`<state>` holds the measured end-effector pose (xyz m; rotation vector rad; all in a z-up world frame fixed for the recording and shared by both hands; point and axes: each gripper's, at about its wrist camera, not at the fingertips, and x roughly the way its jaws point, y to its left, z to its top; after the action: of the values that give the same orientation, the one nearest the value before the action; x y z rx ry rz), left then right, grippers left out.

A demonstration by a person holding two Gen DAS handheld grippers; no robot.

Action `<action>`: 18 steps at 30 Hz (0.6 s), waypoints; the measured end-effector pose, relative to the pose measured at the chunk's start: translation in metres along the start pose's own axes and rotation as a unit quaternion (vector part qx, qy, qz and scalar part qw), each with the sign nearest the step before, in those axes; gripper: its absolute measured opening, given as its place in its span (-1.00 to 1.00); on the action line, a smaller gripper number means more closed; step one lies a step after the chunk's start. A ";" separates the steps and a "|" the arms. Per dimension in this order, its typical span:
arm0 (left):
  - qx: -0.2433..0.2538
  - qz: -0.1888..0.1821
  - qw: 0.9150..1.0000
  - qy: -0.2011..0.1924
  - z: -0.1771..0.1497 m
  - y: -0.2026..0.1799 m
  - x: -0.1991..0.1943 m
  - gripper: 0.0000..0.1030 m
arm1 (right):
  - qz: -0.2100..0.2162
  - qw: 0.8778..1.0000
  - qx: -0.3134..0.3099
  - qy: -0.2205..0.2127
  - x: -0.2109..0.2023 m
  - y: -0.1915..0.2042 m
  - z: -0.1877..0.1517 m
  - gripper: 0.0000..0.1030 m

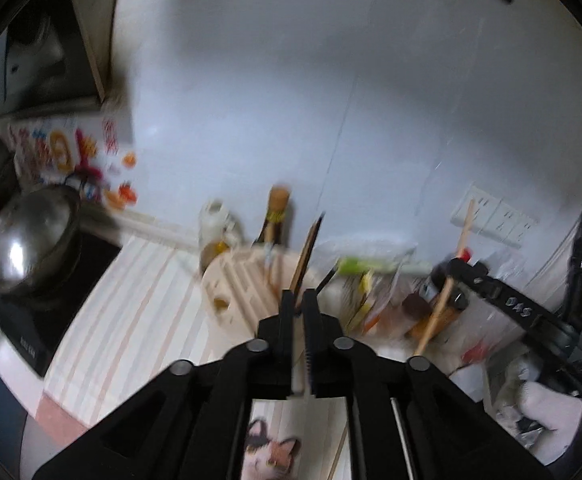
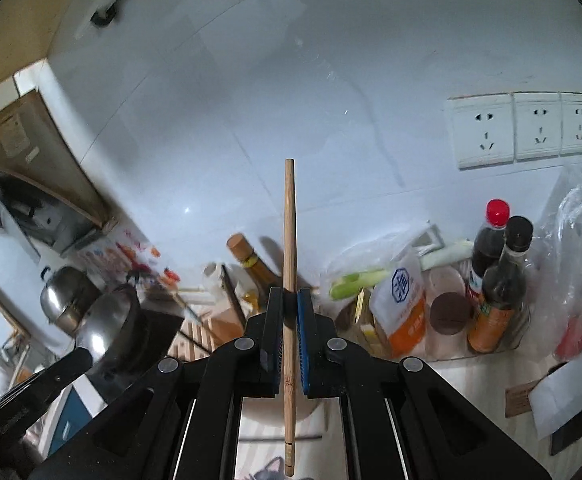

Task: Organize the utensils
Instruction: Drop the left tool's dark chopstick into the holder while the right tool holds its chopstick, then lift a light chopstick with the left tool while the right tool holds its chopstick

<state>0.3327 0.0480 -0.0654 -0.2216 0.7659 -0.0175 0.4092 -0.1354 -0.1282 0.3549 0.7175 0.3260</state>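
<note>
A striped counter (image 1: 139, 312) carries a wooden rack (image 1: 243, 292), with the hob (image 1: 31, 320) to its left, bottles (image 2: 499, 280) and bags (image 2: 403, 304) to its right.

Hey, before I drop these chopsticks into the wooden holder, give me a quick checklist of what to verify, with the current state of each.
1. Right gripper jaws clamped on the light bamboo chopstick: ok.
2. That chopstick straight in the jaws, both ends sticking out: ok.
3. Left gripper pinching the dark chopstick: cannot tell, the picture is blurred and the jaws stand slightly apart.
4. Wooden holder in view ahead of the left gripper: ok.
5. A free slot in the holder: cannot tell, motion blur.
6. Path clear of the bottles on the right: ok.
</note>
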 end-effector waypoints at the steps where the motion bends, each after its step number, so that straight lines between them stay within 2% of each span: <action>1: 0.000 0.012 1.000 0.015 -0.009 0.003 0.008 -0.65 | -0.004 1.000 -0.003 0.014 0.002 -0.003 -0.007 -0.87; 2: 0.001 0.021 0.999 0.030 -0.021 0.005 0.017 -0.23 | -0.007 1.000 -0.003 0.024 0.004 -0.006 -0.014 -0.87; 3: 0.003 0.024 0.999 0.045 -0.034 0.006 0.026 0.07 | -0.016 0.999 -0.001 0.046 0.007 -0.015 -0.026 -0.87; 6: 0.016 0.016 0.994 0.108 -0.072 0.000 0.061 0.08 | -0.050 0.993 0.013 0.104 0.014 -0.047 -0.062 -0.87; 7: 0.031 0.005 0.989 0.146 -0.092 -0.009 0.083 0.08 | -0.073 0.987 0.021 0.139 0.020 -0.066 -0.081 -0.87; 9: 0.056 -0.004 0.979 0.197 -0.119 -0.027 0.111 0.08 | -0.103 0.976 0.043 0.186 0.026 -0.099 -0.110 -0.87; 12: 0.118 -0.017 0.954 0.277 -0.173 -0.066 0.159 0.08 | -0.150 0.955 0.066 0.245 0.031 -0.145 -0.153 -0.87; 15: 0.162 -0.020 0.933 0.322 -0.214 -0.095 0.188 0.08 | -0.180 0.940 0.084 0.279 0.027 -0.179 -0.182 -0.87; 18: 0.190 -0.019 0.919 0.346 -0.236 -0.114 0.205 0.04 | -0.198 0.932 0.097 0.289 0.020 -0.199 -0.198 -0.87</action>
<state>0.3255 -0.1284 -0.3476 0.1576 1.4439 -0.2924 0.3214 -0.2646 -0.3624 0.2913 1.3839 -0.0357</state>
